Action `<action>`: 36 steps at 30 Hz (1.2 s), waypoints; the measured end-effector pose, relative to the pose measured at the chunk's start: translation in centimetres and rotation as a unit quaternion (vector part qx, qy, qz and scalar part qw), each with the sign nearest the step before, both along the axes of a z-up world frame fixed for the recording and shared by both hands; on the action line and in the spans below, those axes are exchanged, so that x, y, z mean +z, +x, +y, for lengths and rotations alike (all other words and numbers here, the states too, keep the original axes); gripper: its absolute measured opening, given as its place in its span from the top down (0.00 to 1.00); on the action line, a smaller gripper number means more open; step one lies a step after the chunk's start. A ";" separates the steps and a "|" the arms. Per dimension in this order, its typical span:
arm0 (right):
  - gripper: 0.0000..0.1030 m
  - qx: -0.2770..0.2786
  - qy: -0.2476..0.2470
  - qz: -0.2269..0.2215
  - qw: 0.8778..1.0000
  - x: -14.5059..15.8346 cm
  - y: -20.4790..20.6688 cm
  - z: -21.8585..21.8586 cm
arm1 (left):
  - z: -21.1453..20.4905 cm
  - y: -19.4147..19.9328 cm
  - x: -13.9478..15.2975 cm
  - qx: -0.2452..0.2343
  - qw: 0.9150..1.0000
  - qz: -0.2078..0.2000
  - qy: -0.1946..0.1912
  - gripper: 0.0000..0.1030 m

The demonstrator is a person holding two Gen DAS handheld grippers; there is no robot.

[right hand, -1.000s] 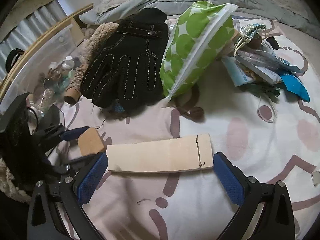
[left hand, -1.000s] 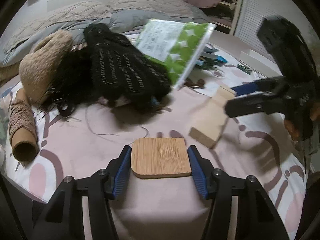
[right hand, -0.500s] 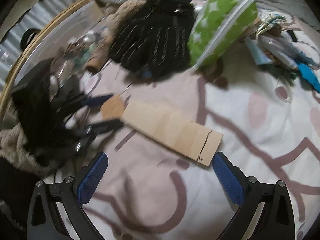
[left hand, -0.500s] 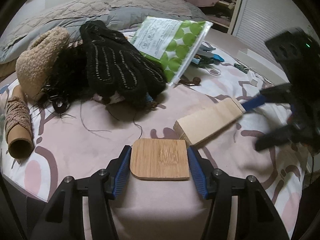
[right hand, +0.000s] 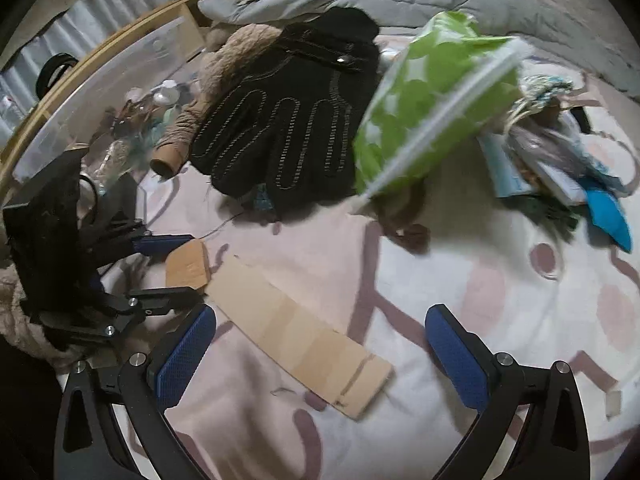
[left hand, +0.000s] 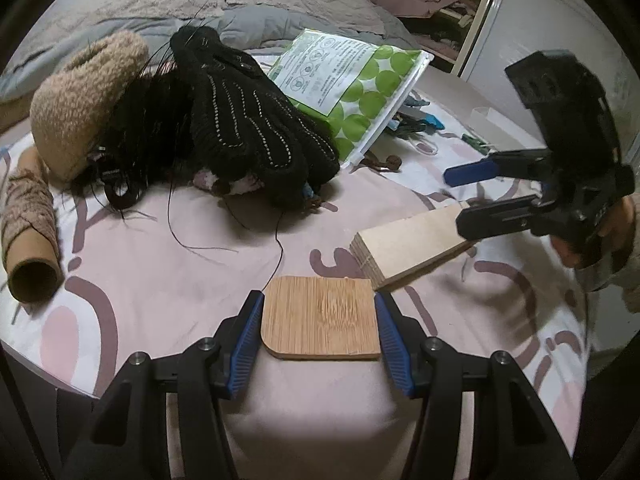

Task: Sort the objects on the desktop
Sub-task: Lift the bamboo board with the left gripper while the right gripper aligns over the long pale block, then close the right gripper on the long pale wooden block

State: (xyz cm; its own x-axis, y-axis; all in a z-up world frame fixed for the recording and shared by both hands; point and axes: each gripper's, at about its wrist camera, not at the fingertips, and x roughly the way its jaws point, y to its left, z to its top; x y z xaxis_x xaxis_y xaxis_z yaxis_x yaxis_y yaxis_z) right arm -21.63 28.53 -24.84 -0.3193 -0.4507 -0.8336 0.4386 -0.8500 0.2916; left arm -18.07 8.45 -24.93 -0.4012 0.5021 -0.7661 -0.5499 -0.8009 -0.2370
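My left gripper (left hand: 319, 334) is shut on a small square bamboo coaster (left hand: 322, 322), held low over the pink patterned cloth. A long pale wooden board (left hand: 408, 246) lies on the cloth, its near end touching the coaster's right corner. My right gripper (right hand: 320, 350) is open, its pads either side of the board's far end (right hand: 304, 338), not gripping it. In the left wrist view the right gripper (left hand: 464, 196) is at the right over the board. In the right wrist view the left gripper (right hand: 168, 264) holds the coaster (right hand: 188, 266).
Black gloves (left hand: 248, 128), a beige fuzzy item (left hand: 80, 100), a green-dotted pouch (left hand: 360, 88), a twine spool (left hand: 28, 236) and small clutter (right hand: 560, 168) lie at the back of the round table. A clear bin (right hand: 100, 120) stands beside it.
The board swung so that its near end now touches the coaster. My right gripper moved along the board and its jaws narrowed. The left gripper stayed put with the coaster.
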 end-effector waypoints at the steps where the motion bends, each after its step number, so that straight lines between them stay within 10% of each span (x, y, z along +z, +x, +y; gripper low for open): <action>1: 0.00 0.007 -0.010 -0.008 1.000 -0.1 0.1 -0.1 | -0.2 0.0 0.0 -0.001 1.000 -0.005 0.007 0.46; 15: 0.00 0.120 -0.014 -0.057 0.991 -0.1 5.3 -1.7 | -0.1 1.1 0.1 -0.025 0.999 0.004 -0.022 0.46; 23: 0.00 0.051 0.036 -0.025 0.998 -0.7 3.5 -2.0 | 1.1 2.0 -0.4 -0.026 0.996 0.039 -0.075 0.46; 32: 0.55 0.064 0.086 0.023 0.994 -1.0 3.2 -3.7 | 0.4 2.0 -0.3 -0.009 0.998 0.027 -0.051 0.36; 36: 0.63 0.062 0.085 0.030 0.994 -0.9 2.9 -3.7 | 0.4 2.0 -0.2 -0.008 0.998 0.031 -0.058 0.36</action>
